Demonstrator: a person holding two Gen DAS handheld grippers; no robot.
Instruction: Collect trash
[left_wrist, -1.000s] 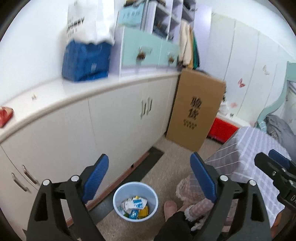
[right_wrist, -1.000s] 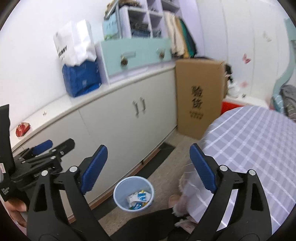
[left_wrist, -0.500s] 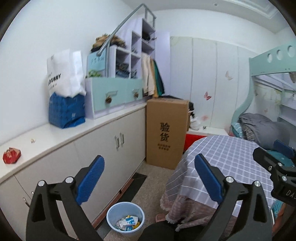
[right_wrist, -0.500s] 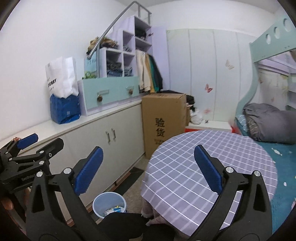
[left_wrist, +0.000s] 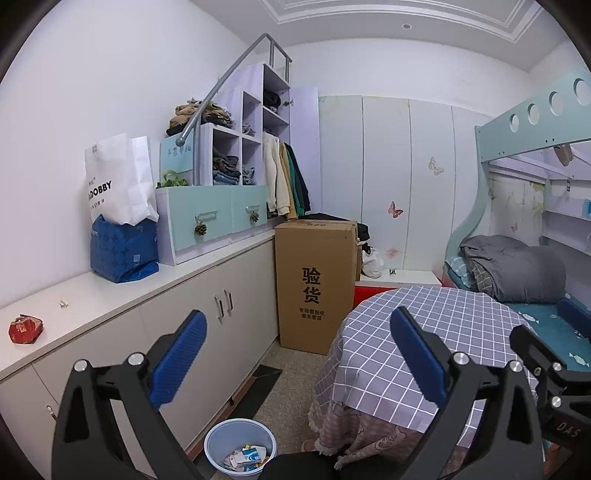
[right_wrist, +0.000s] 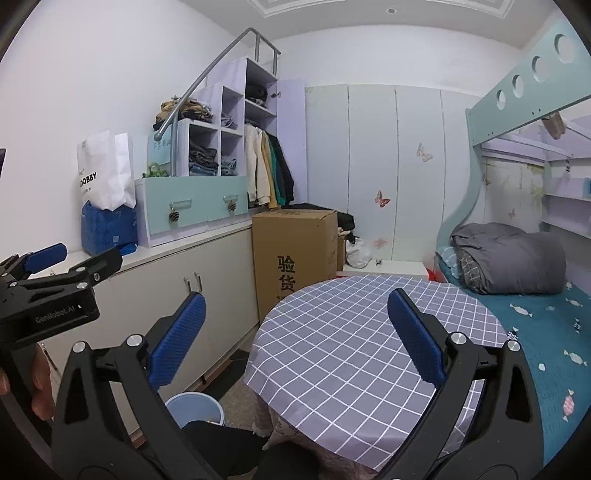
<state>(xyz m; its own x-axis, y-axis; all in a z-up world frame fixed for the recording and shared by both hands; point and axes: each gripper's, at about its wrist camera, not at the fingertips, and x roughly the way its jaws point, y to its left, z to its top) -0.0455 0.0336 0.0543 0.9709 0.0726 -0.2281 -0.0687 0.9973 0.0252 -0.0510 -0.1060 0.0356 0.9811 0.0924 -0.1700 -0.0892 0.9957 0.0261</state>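
A light blue bin (left_wrist: 240, 445) stands on the floor by the cabinets, with several crumpled wrappers inside; only its rim (right_wrist: 195, 405) shows in the right wrist view. A crumpled red wrapper (left_wrist: 25, 328) lies on the white counter at the far left. My left gripper (left_wrist: 297, 354) is open and empty, held high above the bin and pointing across the room. My right gripper (right_wrist: 295, 332) is open and empty too, over the edge of the round table (right_wrist: 369, 343). The left gripper's fingers (right_wrist: 55, 266) show at the left of the right wrist view.
White cabinets (left_wrist: 207, 314) run along the left wall, bearing a blue bag (left_wrist: 123, 251) and a white paper bag (left_wrist: 118, 181). A tall cardboard box (left_wrist: 316, 288) stands beyond them. A bunk bed (left_wrist: 517, 266) with a grey quilt fills the right side.
Both grippers have risen and tipped up from the bin towards the room. The bin has slid to the bottom of both views. The left jaws have spread slightly wider.
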